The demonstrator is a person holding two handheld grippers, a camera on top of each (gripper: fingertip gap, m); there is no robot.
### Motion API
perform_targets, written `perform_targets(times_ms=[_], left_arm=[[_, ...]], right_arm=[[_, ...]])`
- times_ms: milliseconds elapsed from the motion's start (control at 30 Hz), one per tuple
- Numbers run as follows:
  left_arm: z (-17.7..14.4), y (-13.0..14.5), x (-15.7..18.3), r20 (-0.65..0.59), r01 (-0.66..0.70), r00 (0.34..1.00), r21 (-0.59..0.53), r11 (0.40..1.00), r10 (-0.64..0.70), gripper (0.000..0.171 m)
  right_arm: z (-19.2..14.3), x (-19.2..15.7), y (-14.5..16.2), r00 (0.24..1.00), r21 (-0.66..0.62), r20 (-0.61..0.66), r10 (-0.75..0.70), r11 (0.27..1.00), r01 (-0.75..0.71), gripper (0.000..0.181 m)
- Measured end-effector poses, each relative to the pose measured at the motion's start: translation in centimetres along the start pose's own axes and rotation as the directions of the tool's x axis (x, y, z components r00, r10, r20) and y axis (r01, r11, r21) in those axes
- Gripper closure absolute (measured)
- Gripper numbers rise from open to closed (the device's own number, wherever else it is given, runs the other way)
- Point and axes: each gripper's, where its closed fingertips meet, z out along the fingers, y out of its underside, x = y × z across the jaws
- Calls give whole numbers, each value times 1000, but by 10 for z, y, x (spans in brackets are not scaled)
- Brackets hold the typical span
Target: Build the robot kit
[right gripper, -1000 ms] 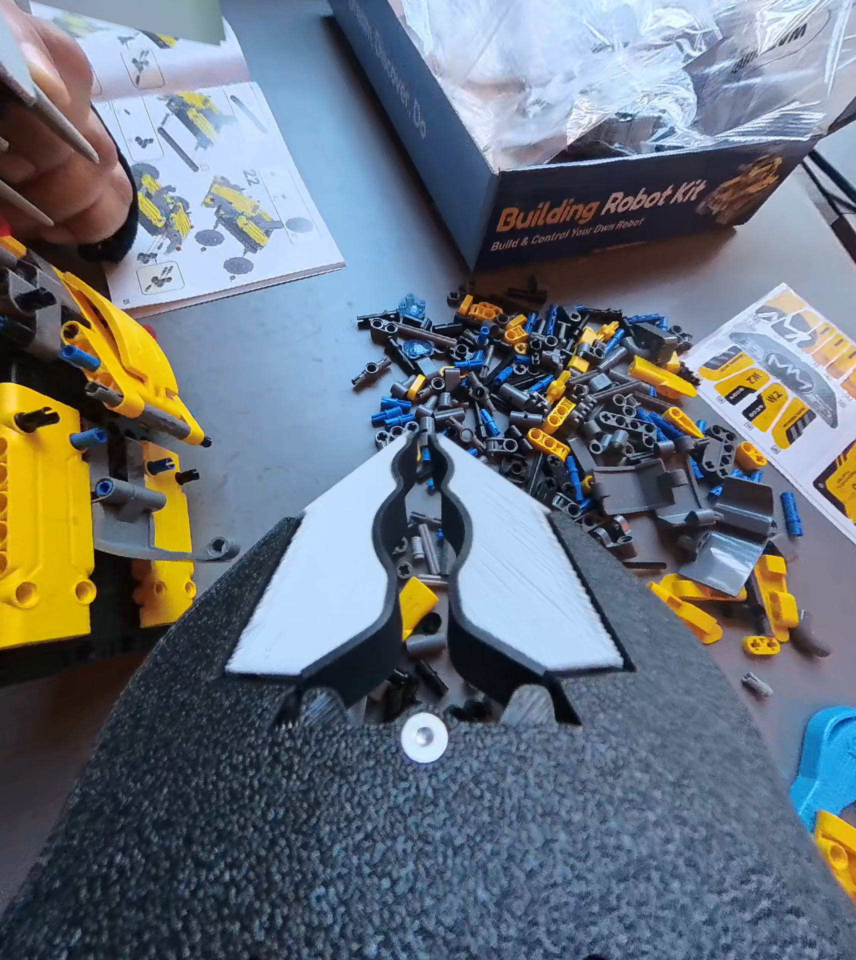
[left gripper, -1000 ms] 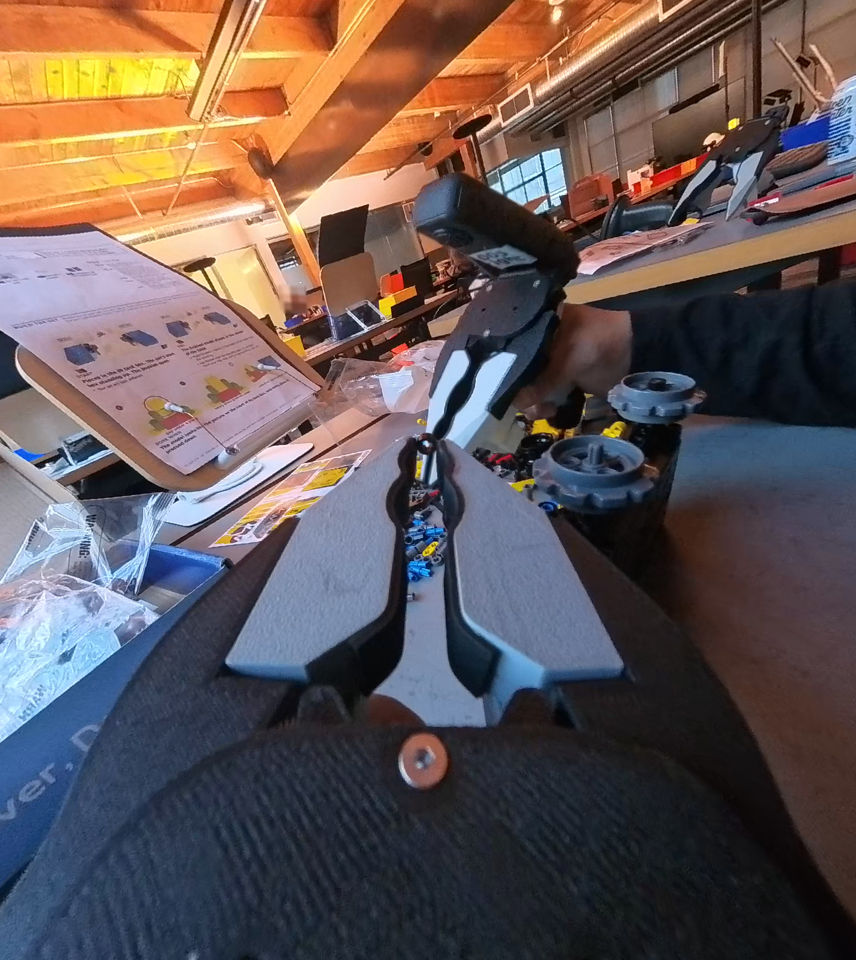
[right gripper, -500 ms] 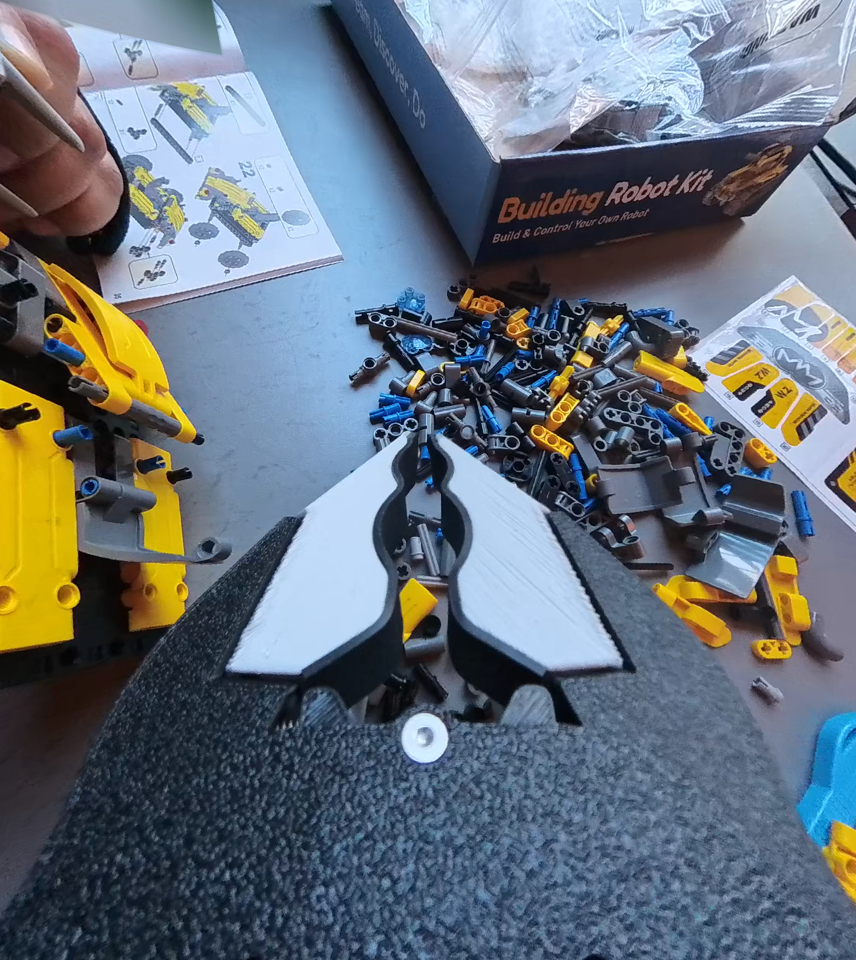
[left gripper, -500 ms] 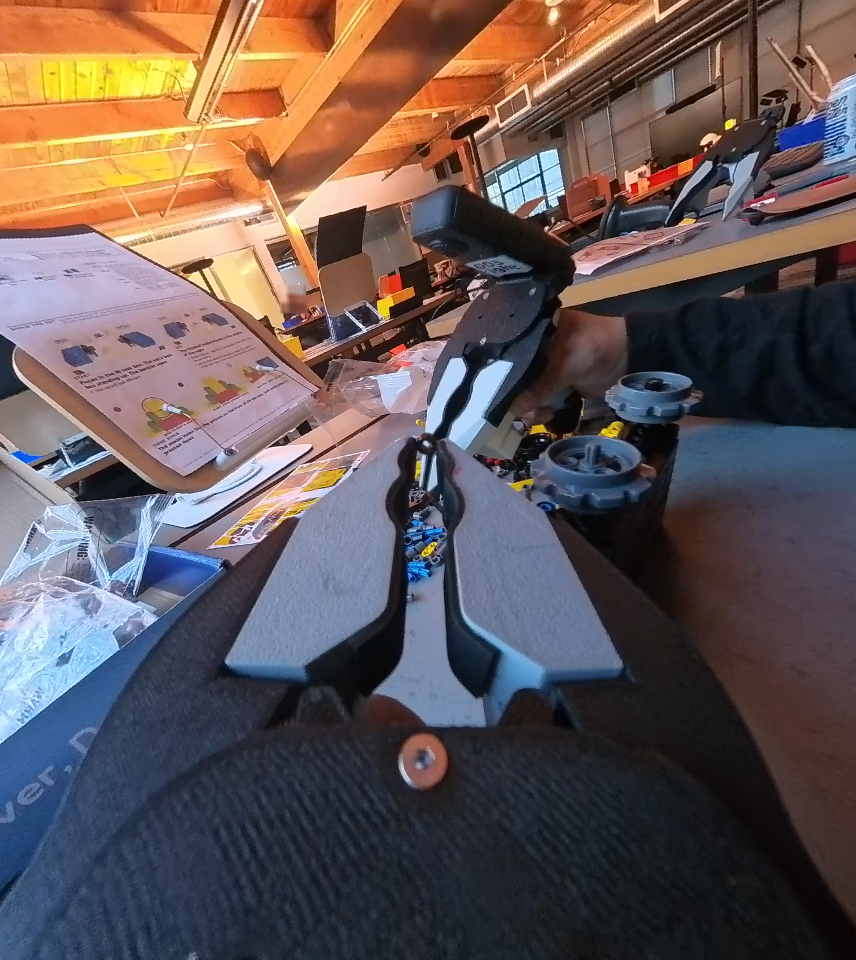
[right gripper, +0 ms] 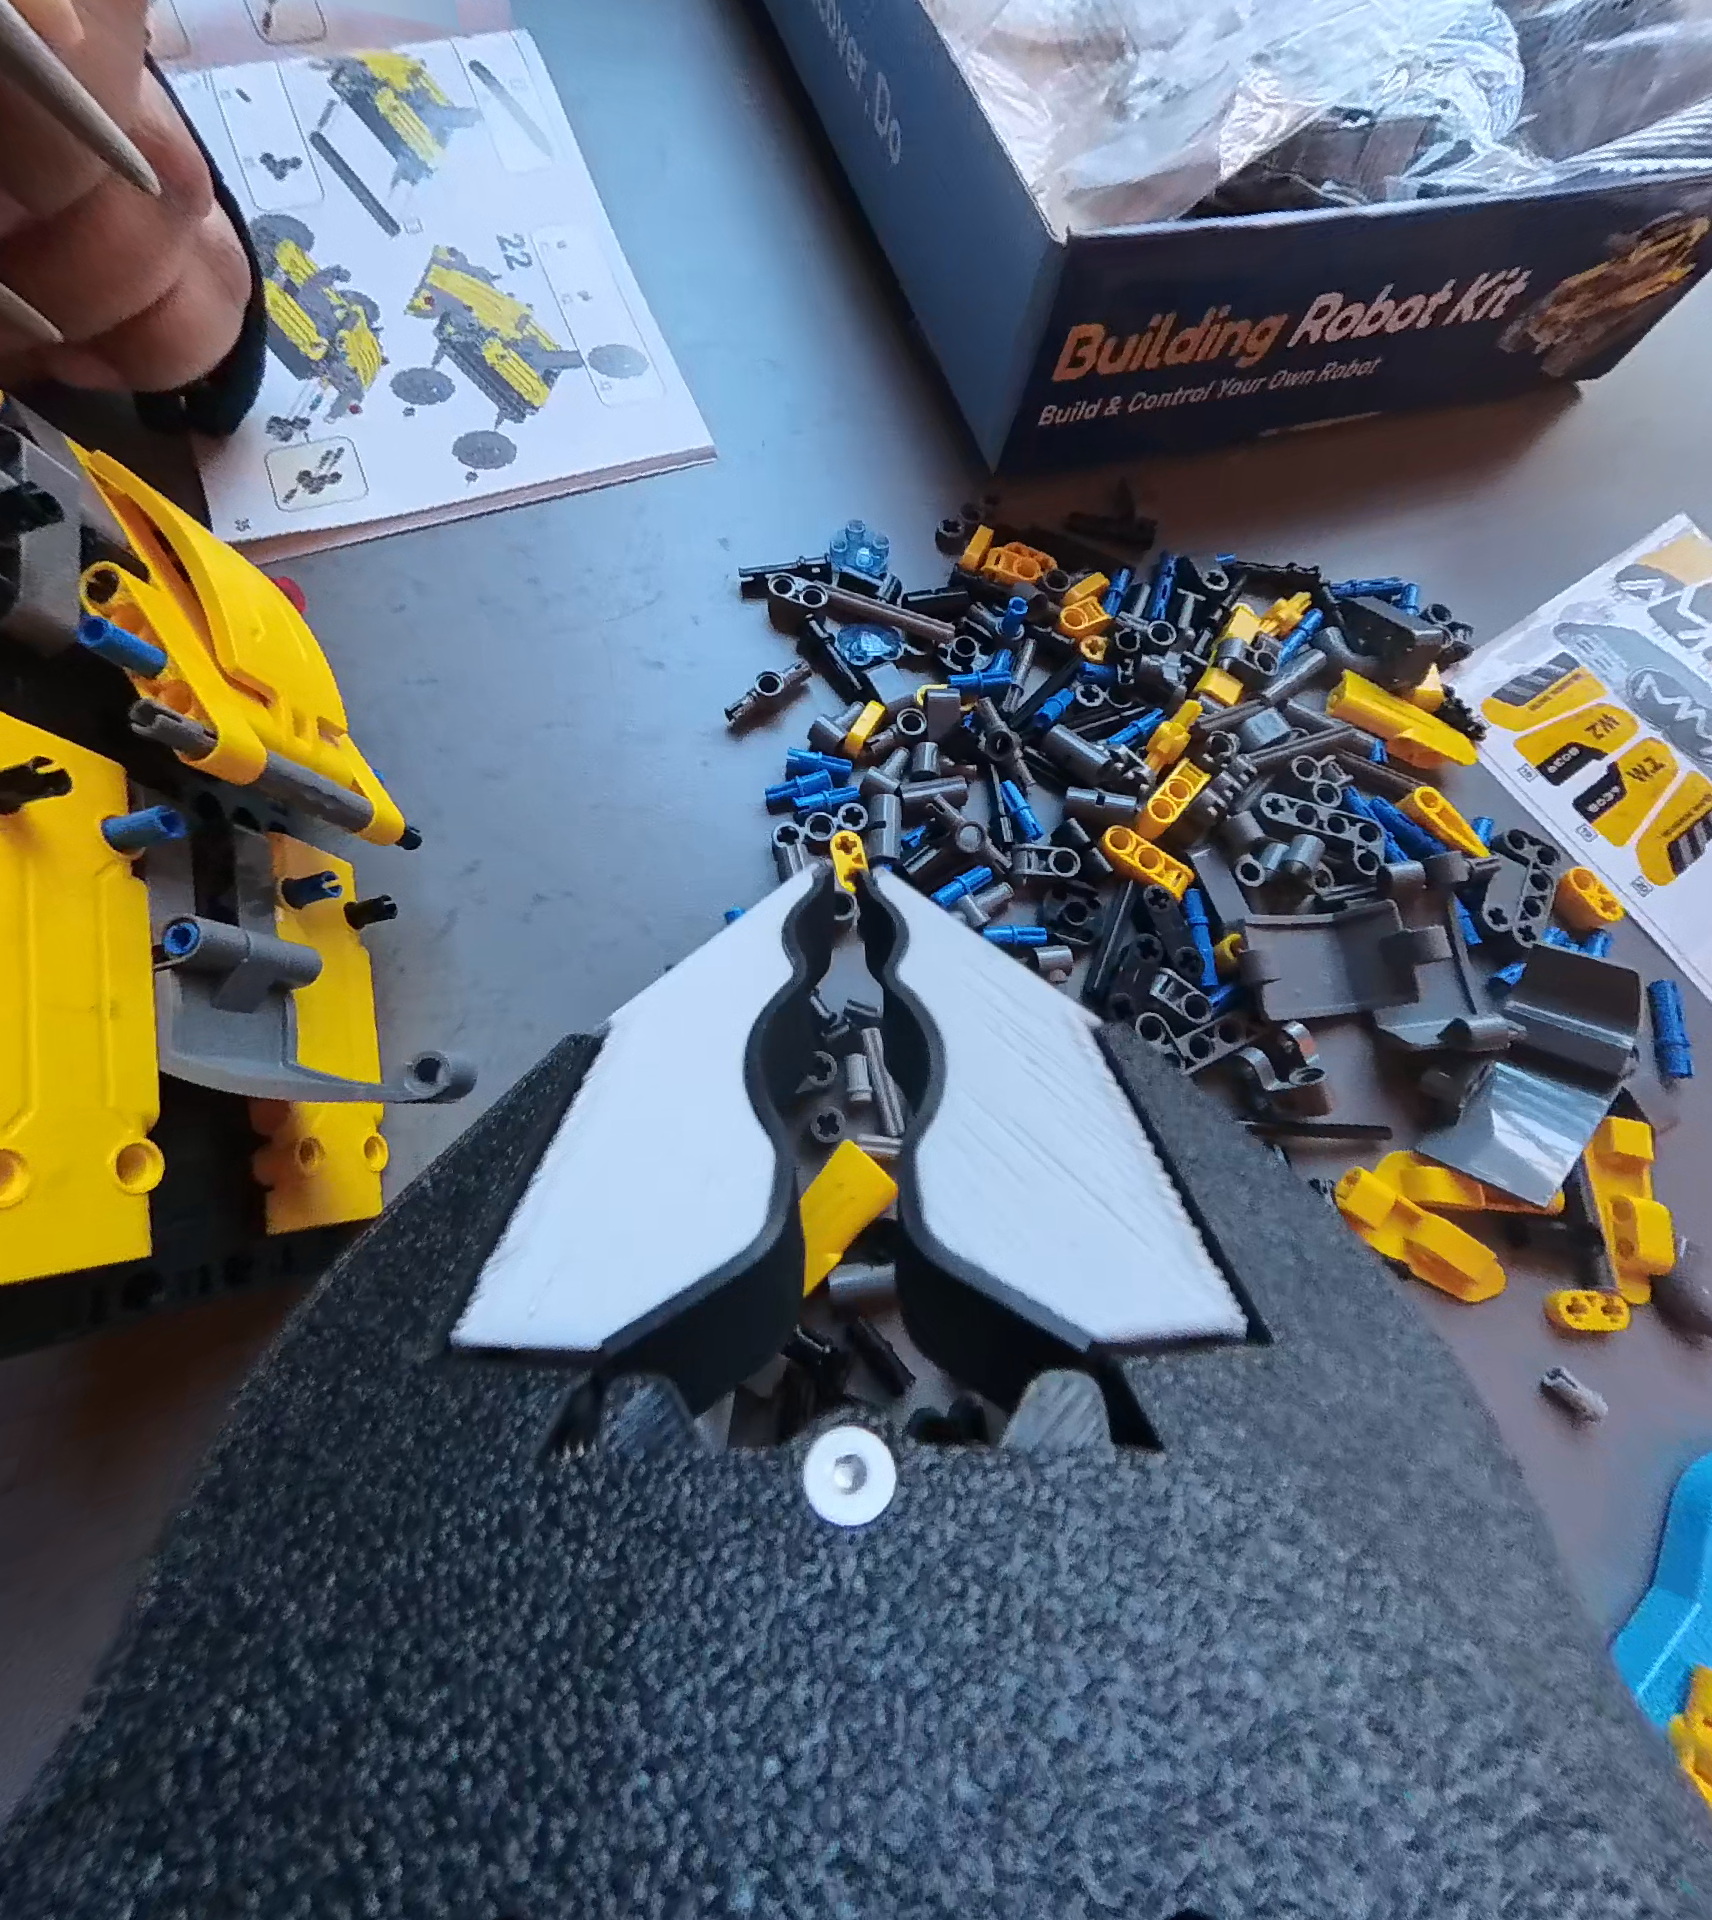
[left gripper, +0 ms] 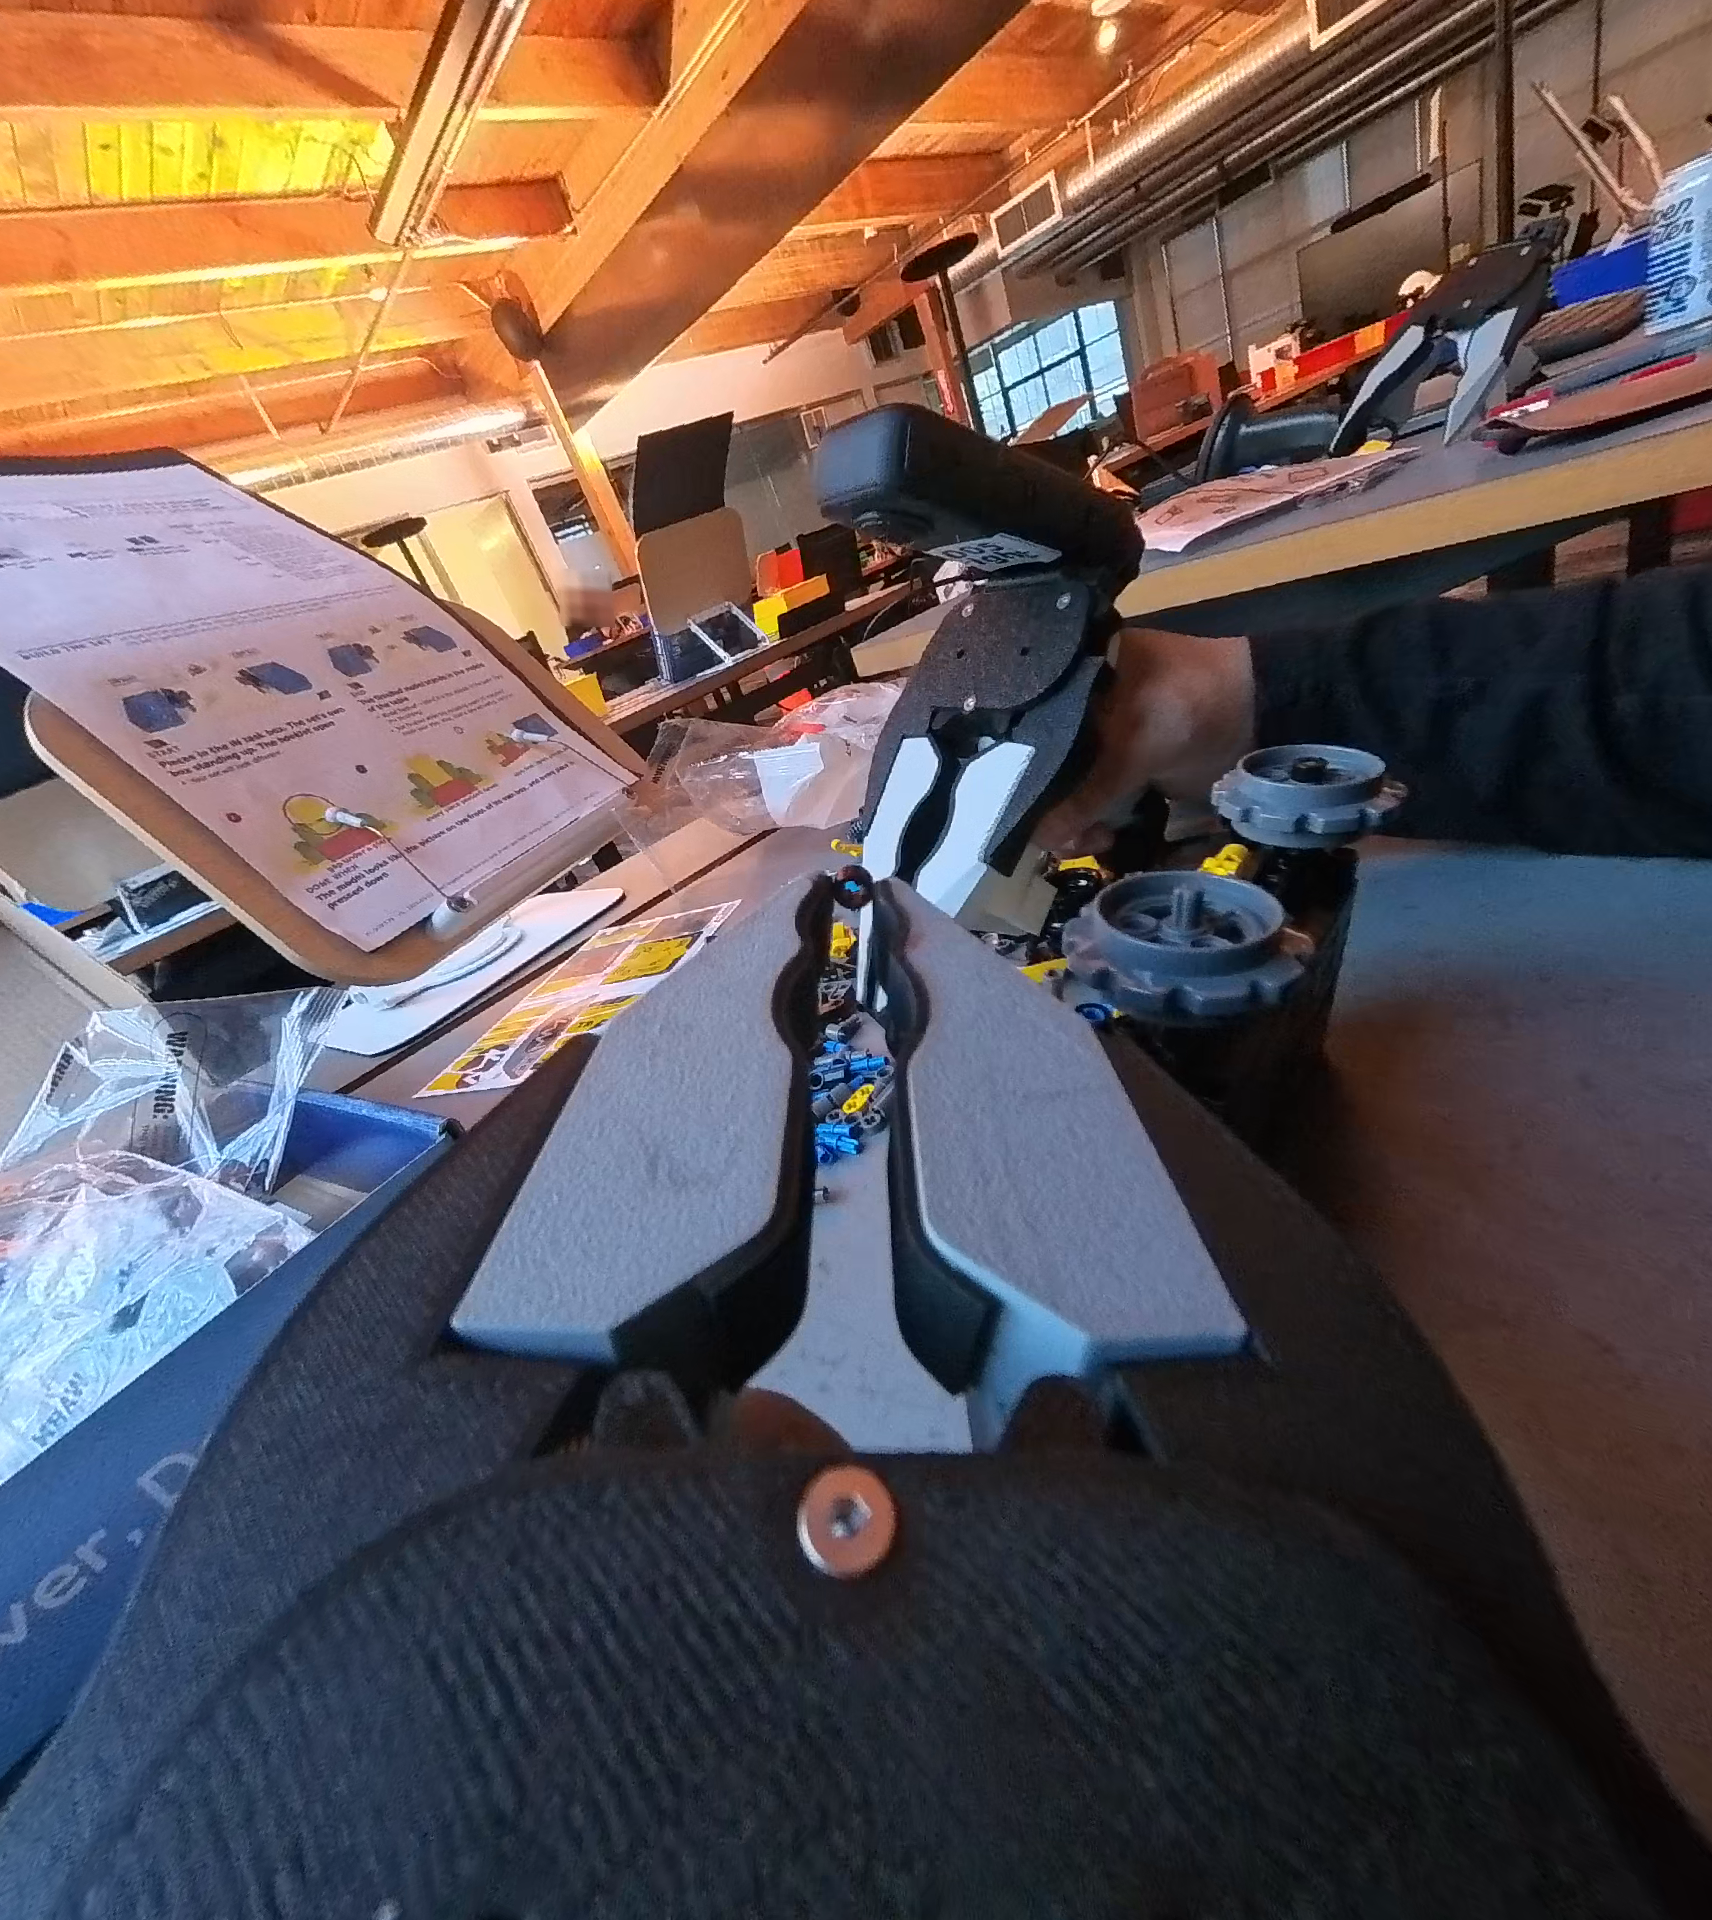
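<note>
Yellow, and very small, is the connector piece [right gripper: 848, 854] that the right gripper [right gripper: 850, 883] pinches between its fingertips; the piece has a round hole and is at the near left edge of the pile of loose parts [right gripper: 1184, 810]. The gripper points steeply down at the grey table [right gripper: 561, 665]. Its fingers [right gripper: 1028, 1132] are flat pale plates with ribbed surface and black wavy inner edges, and its body is of rough black grained plastic.

The left gripper [left gripper: 850, 891] lies low and nearly level over the table, aimed far toward the other gripper. Its tips are pressed together around a tiny dark ring-shaped part [left gripper: 849, 888]; more about it I cannot tell. In the right wrist view a bare hand [right gripper: 93, 239] with a dark cuff is at the far left.

At the left stands the half-built model [right gripper: 31, 987], with shiny yellow beams, grey levers and blue pins. Far behind the pile is a dark blue cardboard box [right gripper: 1299, 343] holding crumpled clear bags. A white instruction booklet [right gripper: 457, 291] lies open at the far left, and a sticker sheet [right gripper: 1662, 748] at the right.
</note>
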Motion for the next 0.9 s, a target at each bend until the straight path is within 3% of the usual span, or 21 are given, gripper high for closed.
perform_targets(times_ms=[900], left_arm=[[-1,-1,-2,8,11,1000,7,1000,-11,168]], right_arm=[[-12,9,-11,999,76,-43,15,997,-11,177]])
